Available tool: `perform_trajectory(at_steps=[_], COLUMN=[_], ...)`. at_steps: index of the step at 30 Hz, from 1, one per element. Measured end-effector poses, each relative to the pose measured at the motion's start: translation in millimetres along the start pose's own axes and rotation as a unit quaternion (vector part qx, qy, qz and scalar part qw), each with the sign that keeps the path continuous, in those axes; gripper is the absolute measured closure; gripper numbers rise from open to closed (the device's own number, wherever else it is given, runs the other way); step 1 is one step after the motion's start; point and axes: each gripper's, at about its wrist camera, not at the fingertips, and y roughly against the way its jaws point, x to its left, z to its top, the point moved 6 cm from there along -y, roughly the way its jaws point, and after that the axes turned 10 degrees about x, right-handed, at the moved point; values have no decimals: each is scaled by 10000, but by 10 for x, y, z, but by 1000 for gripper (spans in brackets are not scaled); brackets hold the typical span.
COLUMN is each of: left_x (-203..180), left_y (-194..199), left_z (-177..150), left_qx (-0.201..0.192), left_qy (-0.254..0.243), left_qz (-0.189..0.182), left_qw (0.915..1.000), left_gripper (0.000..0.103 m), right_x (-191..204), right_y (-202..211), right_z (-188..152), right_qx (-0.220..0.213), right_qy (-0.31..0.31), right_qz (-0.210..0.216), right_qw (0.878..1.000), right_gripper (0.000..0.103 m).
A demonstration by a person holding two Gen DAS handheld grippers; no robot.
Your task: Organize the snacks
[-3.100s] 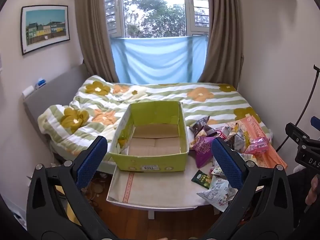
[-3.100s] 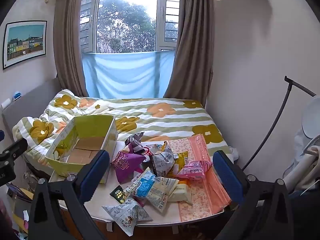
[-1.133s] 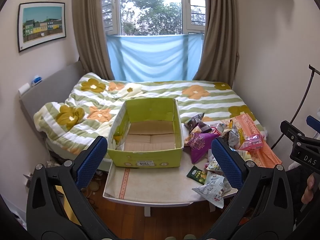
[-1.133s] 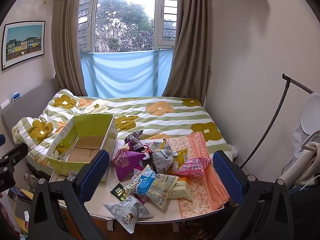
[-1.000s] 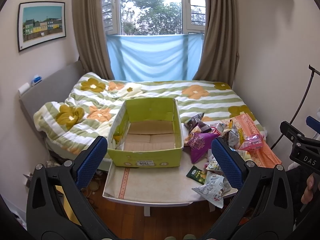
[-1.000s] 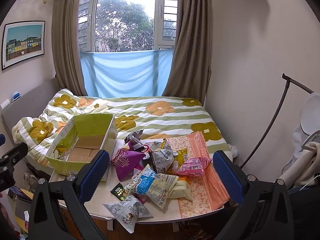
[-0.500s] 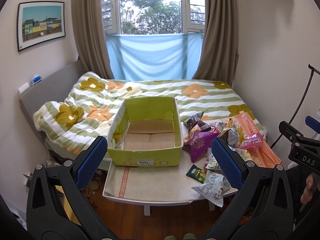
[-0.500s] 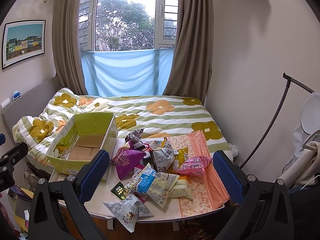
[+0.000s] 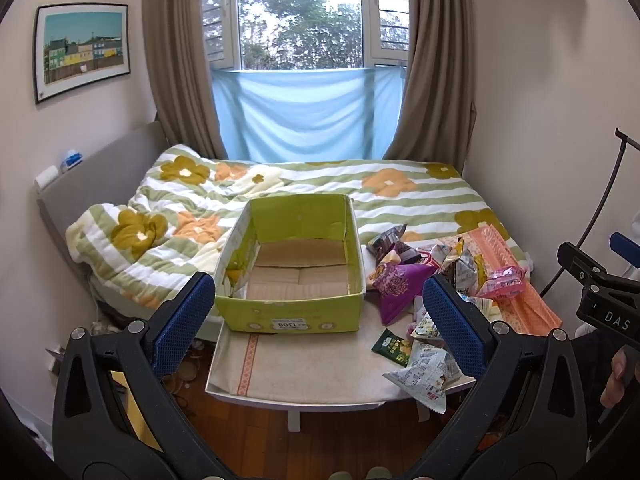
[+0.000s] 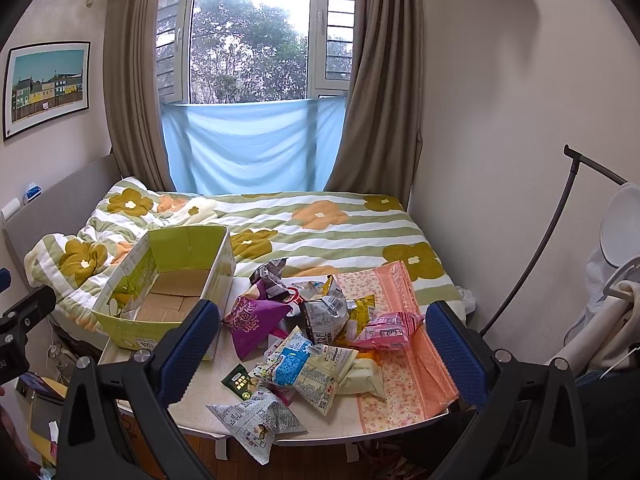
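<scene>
An empty green cardboard box [image 9: 292,268] stands on the left of a small white table [image 9: 304,364]; it also shows in the right wrist view [image 10: 168,292]. A pile of snack bags lies to its right: a purple bag [image 10: 256,320], a blue and white bag [image 10: 308,368], a pink bag [image 10: 388,330], a grey-white bag [image 10: 256,420] at the front edge. My left gripper [image 9: 318,328] is open and empty, held back from the table. My right gripper [image 10: 320,354] is open and empty, held back above the table's front.
A bed with a flowered striped quilt [image 9: 304,196] lies behind the table. A peach patterned cloth [image 10: 404,360] covers the table's right side. A black stand pole [image 10: 552,232] leans at the right. Wooden floor [image 9: 320,436] shows below the table.
Both views have shifted slightly; the table and box sit a little lower and nearer in the left wrist view. Nothing was picked up or moved.
</scene>
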Motion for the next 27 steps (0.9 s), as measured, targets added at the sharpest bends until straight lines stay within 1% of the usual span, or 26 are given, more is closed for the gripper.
perform_trajectory(at_steps=[5,10,14,16,18,21,23,25,27], left_x=[-23,-87,-159,-250,-348,-551,-735,-907,-1097], left_y=[-26,-143,-288,-423,-569,-794,-952,-1110,-1292], left_z=[1,5,-47,-107,-186,-342,-490,-621,-763], left_qx=[52,356,583,732,872,1124,1298,1480,1630], left_qy=[8,-69,-245,-392,-516,-753,-993,-1202,-1392], left_qz=[-60,-241,-477,-668,-765,-932,-1077,-1127,-1153], left_qw=[10000,9991,9969,9943,9919,9864,9807,9752,9699], left_gripper=[0,0,0,0,0,0,0,0,0], right_x=[0,-62,-111,-130,-178,-237,-297,-317,-334], right_y=[4,4,-44,-91,-199,-375,-555,-726,-957], right_z=[-12,-26,-94,-138,-180,-254,-310,-351,-406], right_qx=[3,127,237,305,412,574,695,843,1021], right_qy=[-15,-119,-219,-199,-181,-70,156,424,740], right_qz=[-4,-29,-16,6,94,450,574,692,955], right_qw=[10000,9998,9995,9993,9989,9973,9958,9931,9874], right_gripper=[0,0,0,0,0,0,0,0,0])
